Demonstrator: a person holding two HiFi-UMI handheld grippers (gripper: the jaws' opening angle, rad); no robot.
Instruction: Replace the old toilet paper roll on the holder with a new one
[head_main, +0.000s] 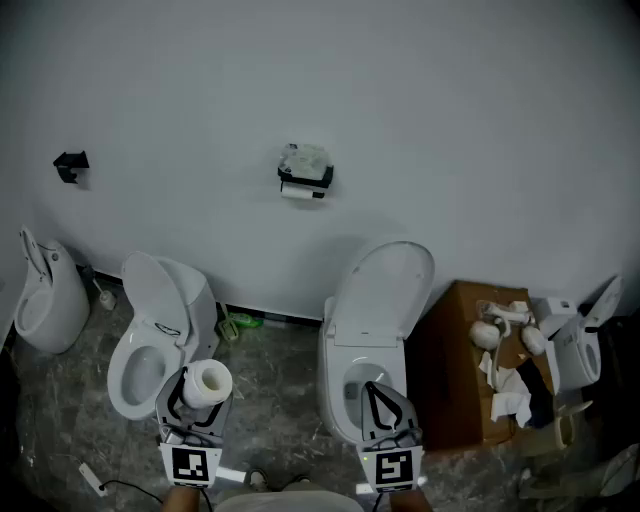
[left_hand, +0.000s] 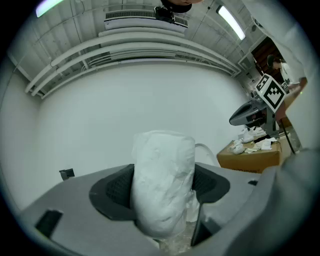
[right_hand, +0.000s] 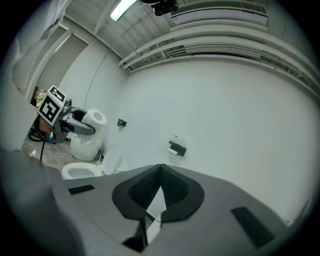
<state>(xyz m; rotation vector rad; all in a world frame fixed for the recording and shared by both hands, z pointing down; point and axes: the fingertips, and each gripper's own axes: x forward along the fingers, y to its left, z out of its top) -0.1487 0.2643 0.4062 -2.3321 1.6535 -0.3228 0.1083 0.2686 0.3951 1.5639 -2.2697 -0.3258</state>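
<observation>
A new white toilet paper roll (head_main: 210, 380) stands upright between the jaws of my left gripper (head_main: 203, 392), which is shut on it low in the head view. In the left gripper view the roll (left_hand: 162, 185) fills the gap between the dark pads. My right gripper (head_main: 385, 402) is shut with nothing in it, over the right-hand toilet; its tips meet in the right gripper view (right_hand: 160, 169). The black holder (head_main: 306, 177) hangs on the white wall well ahead of both grippers, with the old roll (head_main: 297, 192) under it and a crumpled white bundle on top. The right gripper view shows the holder (right_hand: 177, 148) too.
Two white toilets with raised lids stand below the wall, one at left (head_main: 150, 340) and one at right (head_main: 372, 330). A cardboard box (head_main: 455, 370) holding crumpled paper sits to the right. A small black hook (head_main: 70, 164) is on the wall at left.
</observation>
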